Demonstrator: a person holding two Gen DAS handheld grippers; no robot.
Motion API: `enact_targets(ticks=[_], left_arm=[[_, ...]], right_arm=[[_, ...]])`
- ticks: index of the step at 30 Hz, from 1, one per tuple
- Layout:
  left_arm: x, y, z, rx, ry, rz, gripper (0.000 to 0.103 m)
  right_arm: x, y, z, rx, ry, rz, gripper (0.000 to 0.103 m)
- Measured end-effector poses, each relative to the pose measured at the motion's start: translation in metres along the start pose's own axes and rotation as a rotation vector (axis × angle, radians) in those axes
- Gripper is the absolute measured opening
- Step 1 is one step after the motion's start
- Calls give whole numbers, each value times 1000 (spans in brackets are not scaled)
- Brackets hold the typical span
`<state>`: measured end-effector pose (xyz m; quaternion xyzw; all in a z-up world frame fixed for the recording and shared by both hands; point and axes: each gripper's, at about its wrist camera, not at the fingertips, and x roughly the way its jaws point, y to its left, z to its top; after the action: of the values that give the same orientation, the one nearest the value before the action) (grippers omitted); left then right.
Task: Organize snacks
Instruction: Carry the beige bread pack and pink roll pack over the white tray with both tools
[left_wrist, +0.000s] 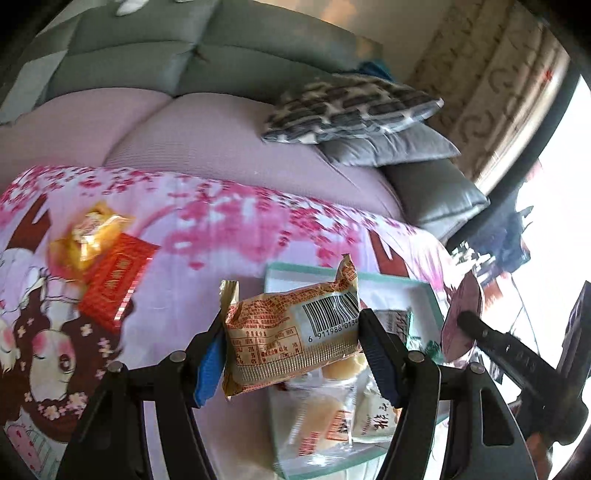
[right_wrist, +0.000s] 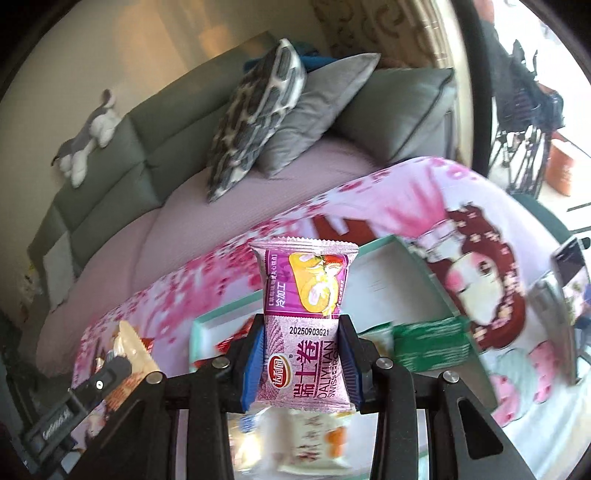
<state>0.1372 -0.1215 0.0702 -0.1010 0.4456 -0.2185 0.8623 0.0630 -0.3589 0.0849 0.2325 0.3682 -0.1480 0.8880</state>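
Snacks are held in both of my claws above the table covered by a pink blossom-print cloth (left_wrist: 229, 221). My left gripper (left_wrist: 291, 350) pinches an orange-and-tan barcoded snack pack (left_wrist: 291, 332) across its width, blue pads pressed on both sides, raised over the near-left part of the teal-rimmed tray (left_wrist: 428, 291). My right gripper (right_wrist: 302, 365) pinches a pink Swiss-roll pack (right_wrist: 304, 314) upright by its lower half, over the tray's near edge. Several pale wrapped snacks (left_wrist: 332, 417) lie inside the tray at its near end; a green packet (right_wrist: 430, 343) lies at the tray's right side. A yellow snack (left_wrist: 88, 236) and a red packet (left_wrist: 114, 280), touching, lie on the cloth toward its left edge, well apart from the tray.
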Motion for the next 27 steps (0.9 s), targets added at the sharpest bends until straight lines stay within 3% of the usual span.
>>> enact_targets(ticks=[9,15,27], left_arm=[[29,-19,-8,48,30,-1,69],[47,-21,-14,68,57,2,69],[70,-38,-24,138,98,22,70]], right_arm=[[25,-28,5,10,32,-38,40],[46,-41,4,48,72,-14,40],[56,-50,4,63,95,-45,40]])
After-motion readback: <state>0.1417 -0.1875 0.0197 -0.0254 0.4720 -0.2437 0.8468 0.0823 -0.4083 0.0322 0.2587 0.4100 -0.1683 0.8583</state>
